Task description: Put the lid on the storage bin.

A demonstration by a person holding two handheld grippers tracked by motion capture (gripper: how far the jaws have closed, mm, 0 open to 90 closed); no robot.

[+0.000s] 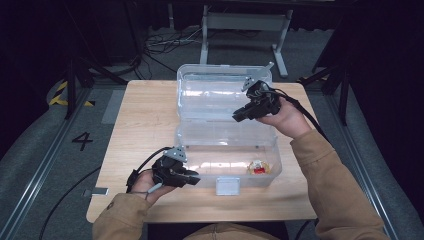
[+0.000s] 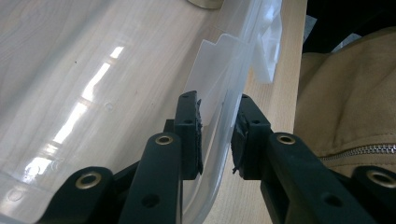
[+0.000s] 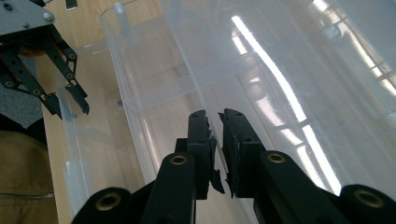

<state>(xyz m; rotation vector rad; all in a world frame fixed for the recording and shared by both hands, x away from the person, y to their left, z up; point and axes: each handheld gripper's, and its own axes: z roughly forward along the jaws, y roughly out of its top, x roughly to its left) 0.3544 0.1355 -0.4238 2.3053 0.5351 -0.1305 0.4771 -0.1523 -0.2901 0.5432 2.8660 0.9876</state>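
While the left tool clamped the near wall of the clear box, its pads pressed on the plastic from inside and outside in the left gripper view, the right tool hung over the hinge line between box and lid, its jaws nearly together with nothing between them. The box sat open in the middle of the desk, the lid folded flat behind it, and a small wrapped item lay inside near the right front corner. By my reading, the step in hand was bracing the box with the left tool so the right could work the lid. The next move would call for the right tool to spread its jaws, take the lid's far edge, and swing it forward over the box while the left kept its hold.
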